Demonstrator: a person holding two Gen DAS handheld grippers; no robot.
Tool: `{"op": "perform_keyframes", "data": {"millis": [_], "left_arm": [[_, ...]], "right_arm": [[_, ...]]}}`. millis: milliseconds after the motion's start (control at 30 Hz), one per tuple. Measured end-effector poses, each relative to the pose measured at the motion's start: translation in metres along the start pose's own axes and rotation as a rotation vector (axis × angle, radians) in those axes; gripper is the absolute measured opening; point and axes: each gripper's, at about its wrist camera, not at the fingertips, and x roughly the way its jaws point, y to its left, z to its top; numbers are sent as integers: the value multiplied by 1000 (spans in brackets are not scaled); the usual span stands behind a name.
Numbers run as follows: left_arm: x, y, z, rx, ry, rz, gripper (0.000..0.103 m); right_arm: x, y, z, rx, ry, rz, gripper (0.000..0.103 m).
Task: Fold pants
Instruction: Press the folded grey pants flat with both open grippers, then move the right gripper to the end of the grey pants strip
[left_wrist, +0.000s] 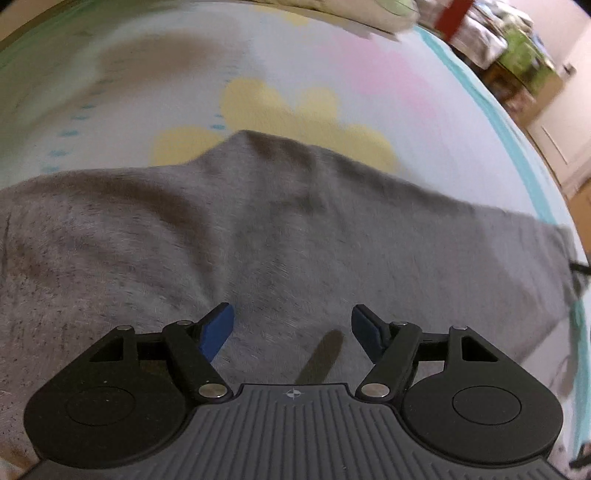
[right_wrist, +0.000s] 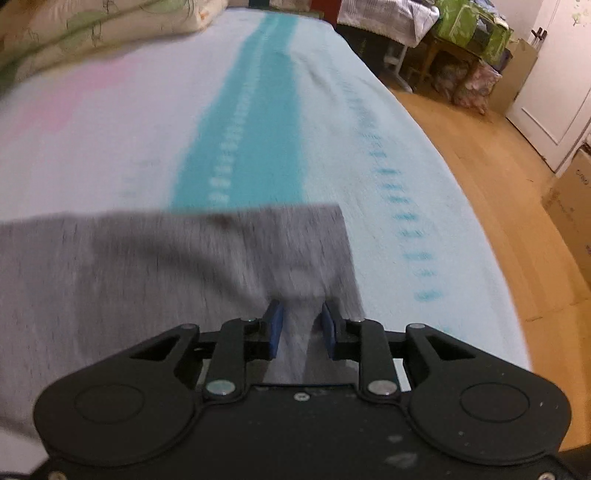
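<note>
Grey pants (left_wrist: 280, 221) lie spread across the bed, one peak of cloth rising toward the yellow print. My left gripper (left_wrist: 291, 325) hovers over the cloth with its blue pads wide apart and nothing between them. In the right wrist view the pants (right_wrist: 166, 266) end in a straight hem edge near the teal stripe. My right gripper (right_wrist: 300, 326) sits at that end, near the corner. Its jaws have eased apart to a narrow gap. A strip of grey cloth shows in the gap, and the pads do not press on it.
The bed sheet (right_wrist: 258, 129) has teal, pink and yellow print. A folded quilt (right_wrist: 92, 29) lies at the head. The bed's right edge drops to a wooden floor (right_wrist: 498, 221), with cardboard boxes (right_wrist: 576, 206), a door and cluttered furniture (right_wrist: 461, 40) beyond.
</note>
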Motion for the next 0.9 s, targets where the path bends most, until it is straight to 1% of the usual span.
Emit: {"op": "perform_keyframes", "data": {"millis": [33, 100, 133, 200, 267, 333, 367, 400, 433, 567, 600, 667, 733, 767, 833, 867, 900], "left_arm": [[-1, -5, 0, 12, -4, -19, 69], [0, -23, 0, 42, -22, -69, 69], [3, -33, -1, 60, -25, -103, 69], [8, -50, -7, 106, -9, -165, 69], [15, -66, -16, 157, 29, -194, 69], [22, -71, -31, 163, 84, -202, 70], [20, -70, -38, 162, 58, -203, 70], [18, -70, -42, 164, 57, -205, 70], [17, -69, -44, 165, 60, -209, 70], [18, -60, -35, 97, 86, -235, 70], [20, -60, -33, 86, 92, -237, 70], [21, -58, -31, 71, 94, -239, 70], [24, -61, -30, 76, 93, -234, 70], [24, -64, -30, 84, 93, -230, 70], [23, -67, -32, 101, 94, -225, 70], [23, -68, -33, 103, 96, -225, 70], [23, -67, -34, 101, 99, -227, 70]], "right_arm": [[-8, 1, -1, 14, -3, -12, 26], [-25, 10, -4, -14, -62, 32, 28], [-33, 20, -7, -54, -98, 83, 28], [-43, 41, -14, -129, -123, 167, 26], [-45, 61, -21, -179, -95, 213, 26], [-40, 70, -38, -220, -21, 222, 26], [-43, 69, -50, -215, -31, 216, 26], [-49, 66, -58, -204, -46, 217, 26], [-53, 63, -63, -198, -37, 219, 26], [-63, 54, -62, -185, -5, 223, 25], [-67, 51, -62, -169, -16, 227, 25], [-77, 48, -57, -102, -96, 245, 25], [-77, 46, -48, -60, -133, 253, 25], [-74, 46, -44, -53, -128, 254, 23], [-60, 50, -41, -57, -85, 253, 6], [-52, 53, -45, -73, -51, 241, 2], [-44, 55, -50, -90, -14, 229, 2]]}}
